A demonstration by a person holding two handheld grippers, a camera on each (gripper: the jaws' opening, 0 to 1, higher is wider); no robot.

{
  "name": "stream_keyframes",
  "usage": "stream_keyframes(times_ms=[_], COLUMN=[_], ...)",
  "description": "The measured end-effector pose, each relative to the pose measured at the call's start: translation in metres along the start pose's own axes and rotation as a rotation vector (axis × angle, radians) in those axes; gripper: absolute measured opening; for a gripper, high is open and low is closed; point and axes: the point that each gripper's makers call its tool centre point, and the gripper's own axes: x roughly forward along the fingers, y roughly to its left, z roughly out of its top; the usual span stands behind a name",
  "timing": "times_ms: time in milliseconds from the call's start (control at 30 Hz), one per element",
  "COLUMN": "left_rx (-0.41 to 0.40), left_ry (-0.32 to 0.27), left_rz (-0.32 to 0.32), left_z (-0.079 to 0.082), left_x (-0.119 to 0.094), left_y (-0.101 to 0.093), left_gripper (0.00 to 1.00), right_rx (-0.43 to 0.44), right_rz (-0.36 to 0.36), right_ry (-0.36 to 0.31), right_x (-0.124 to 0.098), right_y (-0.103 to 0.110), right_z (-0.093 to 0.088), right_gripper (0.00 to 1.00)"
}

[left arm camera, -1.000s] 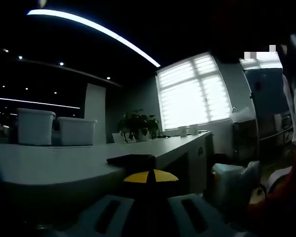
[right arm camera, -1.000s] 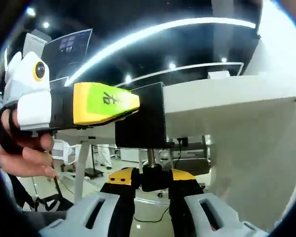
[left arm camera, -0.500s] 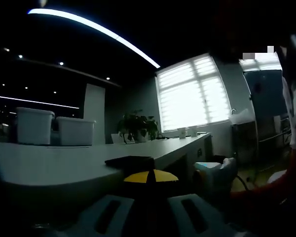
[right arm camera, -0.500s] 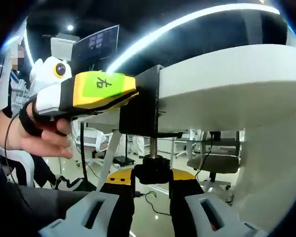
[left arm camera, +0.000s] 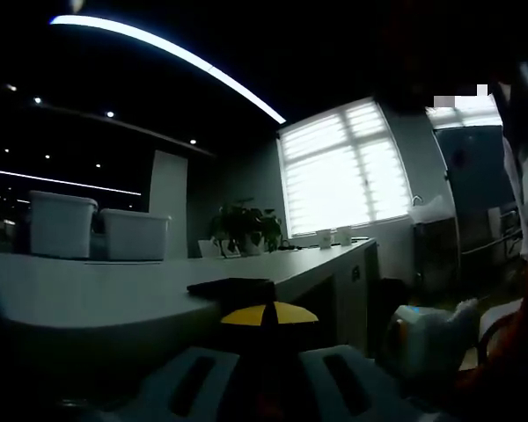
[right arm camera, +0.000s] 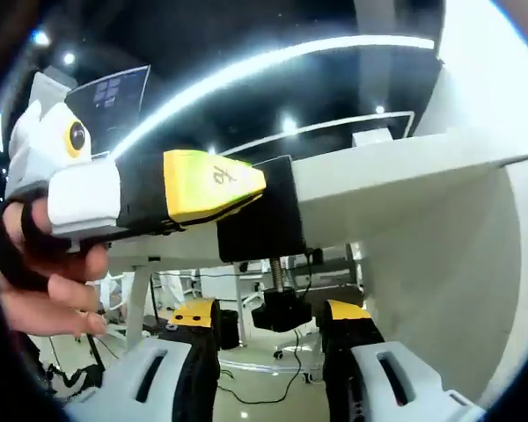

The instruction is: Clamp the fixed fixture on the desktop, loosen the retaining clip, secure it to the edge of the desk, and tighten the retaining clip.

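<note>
Since half a second ago the right claw (right arm camera: pixel 272 347) has let go of the knob (right arm camera: pixel 282 310): its yellow-tipped jaws, then closed around it, now stand wide apart on either side without touching it. In the right gripper view the black clamp (right arm camera: pixel 262 220) sits hooked over the edge of the white desk (right arm camera: pixel 396 180), its screw (right arm camera: pixel 275 274) running down to the knob beneath. The left claw (right arm camera: pixel 213 181) comes in from the left, held by a hand (right arm camera: pixel 44 264), and is closed on the clamp's body, steadying it. In the left gripper view the clamp's top (left arm camera: pixel 231 286) lies flat on the desk (left arm camera: pixel 88 294) just ahead of that claw's closed yellow tips (left arm camera: pixel 268 314). The step in hand looks like tightening the clip, between turns. Next, the right claw would need to close on the knob again and twist, while the left keeps the clamp square against the edge.
</note>
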Motion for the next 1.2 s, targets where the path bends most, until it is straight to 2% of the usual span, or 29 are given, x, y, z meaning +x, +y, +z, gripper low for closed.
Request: stream_keyframes(times_ms=[67, 100, 200, 333, 467, 933, 1067, 1200], left_rx=[0.005, 0.007, 0.010, 0.006, 0.005, 0.005, 0.007, 0.000], left_ry=[0.004, 0.006, 0.007, 0.005, 0.005, 0.008, 0.009, 0.003], left_rz=[0.002, 0.003, 0.002, 0.001, 0.002, -0.005, -0.002, 0.001], left_z=[0.0001, 0.0000, 0.0001, 0.0002, 0.0003, 0.0003, 0.0002, 0.0000], left_x=[0.0001, 0.0000, -0.0003, -0.0003, -0.0003, -0.0002, -0.0001, -0.0002], left_y=[-0.0001, -0.0001, 0.0001, 0.0003, 0.0002, 0.0005, 0.0005, 0.0009], left_gripper=[0.01, 0.01, 0.01, 0.01, 0.01, 0.01, 0.01, 0.01], right_rx=[0.018, 0.060, 0.048, 0.061, 0.081, 0.097, 0.063, 0.044], right_rz=[-0.019, -0.024, -0.032, -0.037, -0.015, 0.288, 0.314, 0.302], right_ry=[0.008, -0.019, -0.013, -0.002, 0.002, -0.007, -0.006, -0.014], right_x=[0.0041, 0.0034, 0.0042, 0.0065, 0.0061, 0.0093, 0.0094, 0.0082], right_y=[-0.0021, -0.0039, -0.0059, -0.0081, -0.0031, -0.0014, 0.0000, 0.0003], right_z=[-0.0003, 0.0050, 0.0050, 0.0027, 0.0017, 0.0021, 0.0025, 0.0025], right_gripper=[0.45, 0.45, 0.42, 0.30, 0.28, 0.27, 0.27, 0.27])
